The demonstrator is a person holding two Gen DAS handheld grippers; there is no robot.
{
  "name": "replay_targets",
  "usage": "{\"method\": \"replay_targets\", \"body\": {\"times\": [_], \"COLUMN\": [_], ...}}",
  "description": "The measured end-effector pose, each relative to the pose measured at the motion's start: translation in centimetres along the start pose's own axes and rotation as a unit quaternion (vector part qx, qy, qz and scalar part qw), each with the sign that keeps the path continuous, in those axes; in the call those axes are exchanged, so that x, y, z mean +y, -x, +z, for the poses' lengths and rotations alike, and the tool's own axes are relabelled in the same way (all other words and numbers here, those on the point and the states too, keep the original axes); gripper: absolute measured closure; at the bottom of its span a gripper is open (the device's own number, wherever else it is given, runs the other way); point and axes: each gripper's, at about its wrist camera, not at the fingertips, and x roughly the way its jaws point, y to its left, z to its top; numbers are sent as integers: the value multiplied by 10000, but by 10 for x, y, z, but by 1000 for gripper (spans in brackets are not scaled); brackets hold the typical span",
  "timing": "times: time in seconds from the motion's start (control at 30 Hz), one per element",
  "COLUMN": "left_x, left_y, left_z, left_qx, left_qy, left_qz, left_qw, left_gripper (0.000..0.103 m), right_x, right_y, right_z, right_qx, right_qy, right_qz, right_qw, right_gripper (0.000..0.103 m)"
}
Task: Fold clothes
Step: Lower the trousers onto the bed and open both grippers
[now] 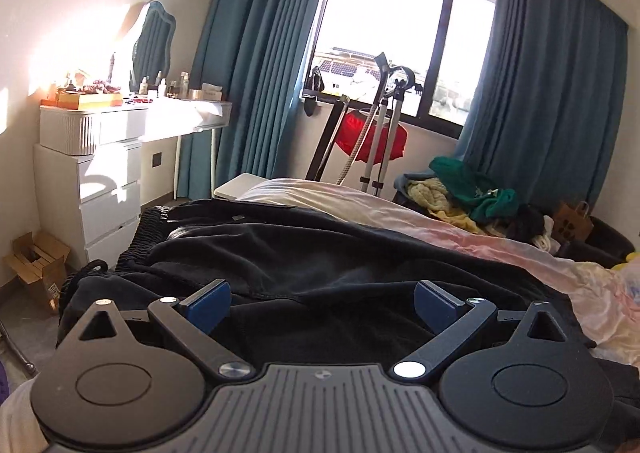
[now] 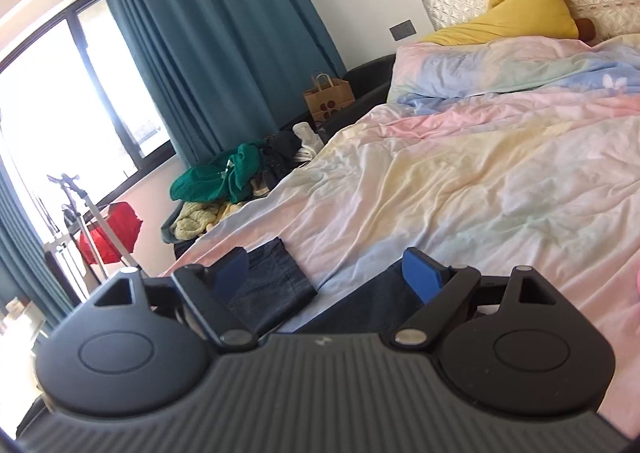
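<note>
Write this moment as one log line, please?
left hand-held gripper: open, over black pants | right hand-held gripper: open, over pant legs | pastel duvet: underneath | fold: not started

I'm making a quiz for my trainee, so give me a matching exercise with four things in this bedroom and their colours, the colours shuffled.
Things:
1. curtains
2. pants on the bed
3. plush pillow at the headboard
4. garment on the rack by the window

Colours:
A. red
B. yellow
C. teal
D. black

Pairs: 1-C, 2-D, 3-B, 4-A
</note>
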Motion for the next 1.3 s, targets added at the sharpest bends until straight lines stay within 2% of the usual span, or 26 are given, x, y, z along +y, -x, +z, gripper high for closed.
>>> {"method": "replay_targets", "body": {"times": [0.17,0.27,0.47,0.67,0.8,0.9,1.0,1.07,1.13,1.3], "left_x": [-41,-54,-51,-49,-44,-45,-49,-55,-63,-76], "left_y": [-18,-29,-48,-43,-48,-49,-52,-57,-65,-84], "left_z": [-17,-37,-72,-70,-71,-76,-79,-82,-88,-101], "left_qx": [114,213,583,478,646,660,685,668,684,772], "left_qy": [-473,-554,-371,-450,-251,-152,-91,-120,-291,-765], "left_qz": [-198,-266,-130,-49,-109,-228,-640,-822,-915,-865], "left_qw": [9986,9979,9975,9978,9975,9974,9956,9943,9930,9903], "left_gripper": [4,4,5,4,4,4,3,2,2,2], "right_x": [27,42,66,75,71,62,52,47,46,42], "right_y": [0,0,-7,-29,-58,-84,-112,-132,-152,-196], "right_z": [-21,-37,-61,-77,-81,-76,-76,-80,-85,-95], "right_qx": [208,375,660,1079,1548,1930,2168,2315,2384,2366], "right_qy": [219,391,802,694,215,-625,-1667,-2051,-2189,-2381], "right_qz": [352,514,742,703,820,1083,1249,1108,925,513], "right_qw": [9989,9972,9918,9892,9843,9732,9537,9445,9417,9406], "right_gripper": [16,17,17,17,24,35,50,68,70,69]}}
